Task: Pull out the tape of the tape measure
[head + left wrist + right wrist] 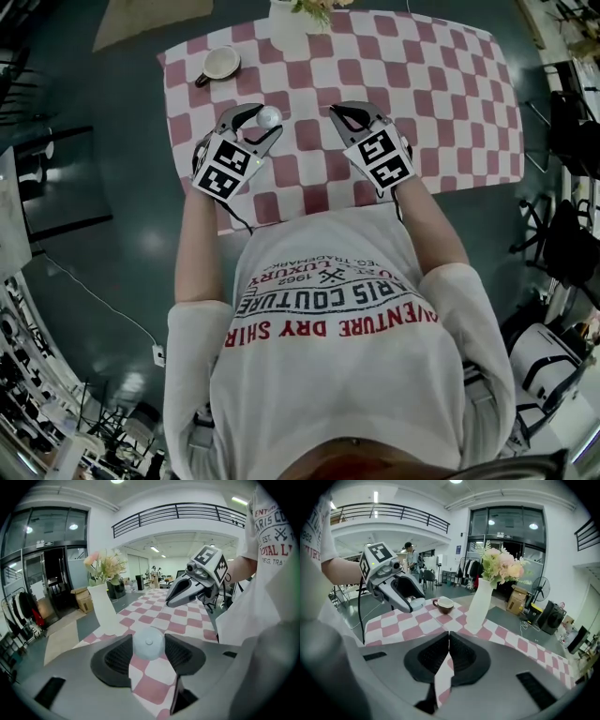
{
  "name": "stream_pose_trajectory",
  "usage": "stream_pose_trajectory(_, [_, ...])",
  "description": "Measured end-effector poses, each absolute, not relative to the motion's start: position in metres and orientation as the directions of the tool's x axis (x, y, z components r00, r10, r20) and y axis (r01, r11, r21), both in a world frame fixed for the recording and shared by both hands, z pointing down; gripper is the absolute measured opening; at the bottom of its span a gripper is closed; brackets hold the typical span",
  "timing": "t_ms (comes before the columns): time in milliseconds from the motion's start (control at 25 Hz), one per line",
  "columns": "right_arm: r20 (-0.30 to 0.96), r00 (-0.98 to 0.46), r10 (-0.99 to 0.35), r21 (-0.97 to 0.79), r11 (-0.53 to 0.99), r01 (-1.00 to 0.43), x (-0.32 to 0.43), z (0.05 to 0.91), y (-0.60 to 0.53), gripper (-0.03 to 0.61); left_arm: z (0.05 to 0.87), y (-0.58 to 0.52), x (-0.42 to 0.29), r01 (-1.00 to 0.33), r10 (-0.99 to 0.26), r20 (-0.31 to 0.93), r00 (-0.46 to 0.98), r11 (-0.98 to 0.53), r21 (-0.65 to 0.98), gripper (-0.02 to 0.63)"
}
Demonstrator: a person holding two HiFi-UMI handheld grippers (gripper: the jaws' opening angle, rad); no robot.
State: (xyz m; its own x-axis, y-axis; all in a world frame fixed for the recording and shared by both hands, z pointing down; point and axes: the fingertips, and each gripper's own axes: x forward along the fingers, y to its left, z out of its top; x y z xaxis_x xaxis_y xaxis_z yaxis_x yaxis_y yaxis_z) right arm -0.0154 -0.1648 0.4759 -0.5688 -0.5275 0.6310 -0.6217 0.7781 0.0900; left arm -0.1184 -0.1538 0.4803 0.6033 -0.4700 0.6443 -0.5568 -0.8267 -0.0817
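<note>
The tape measure (269, 116) is a small round white case with a button in the middle of its face (148, 642). My left gripper (263, 120) is shut on it, a pad pressing each side, just above the red-and-white checked tablecloth (450, 94). My right gripper (336, 112) hangs a short way to its right, with the jaws shut and nothing between them (449, 634). No pulled-out tape shows. In the left gripper view the right gripper (169, 603) points toward the case; in the right gripper view the left gripper (412, 603) carries it.
A white vase of flowers (291, 23) stands at the table's far edge. A brown cup (221, 64) sits at the far left corner. The table's near edge lies against the person's white shirt (337, 356). Dark floor surrounds the table.
</note>
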Motion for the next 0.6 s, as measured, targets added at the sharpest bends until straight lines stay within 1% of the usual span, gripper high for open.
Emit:
stream_pose_trajectory(120, [0.625,-0.559,-0.544,0.078,0.757,-0.649,-0.016,0.474,-0.162,0.031,0.477,-0.147,-0.125,-0.569,-0.487,0.641,0.592,-0.817,-0.096,0.23])
stream_pose_trajectory(280, [0.621,-0.531,-0.576,0.109,0.735,-0.67,-0.016,0.474,-0.159,0.031,0.474,-0.14,-0.129,-0.585,-0.505,0.621,0.6,-0.806,-0.091,0.23])
stream_pose_trajectory(440, [0.632,-0.469,-0.617,0.099,0.664,-0.741,-0.002,0.479,-0.158,0.031,0.478,-0.138,-0.149,-0.628,-0.54,0.63,0.558,-0.771,-0.104,0.23])
stream_pose_trajectory(600, [0.62,-0.449,-0.643,0.103,0.634,-0.767,0.009,0.48,-0.152,0.031,0.475,-0.131,-0.161,-0.642,-0.557,0.613,0.56,-0.76,-0.104,0.23])
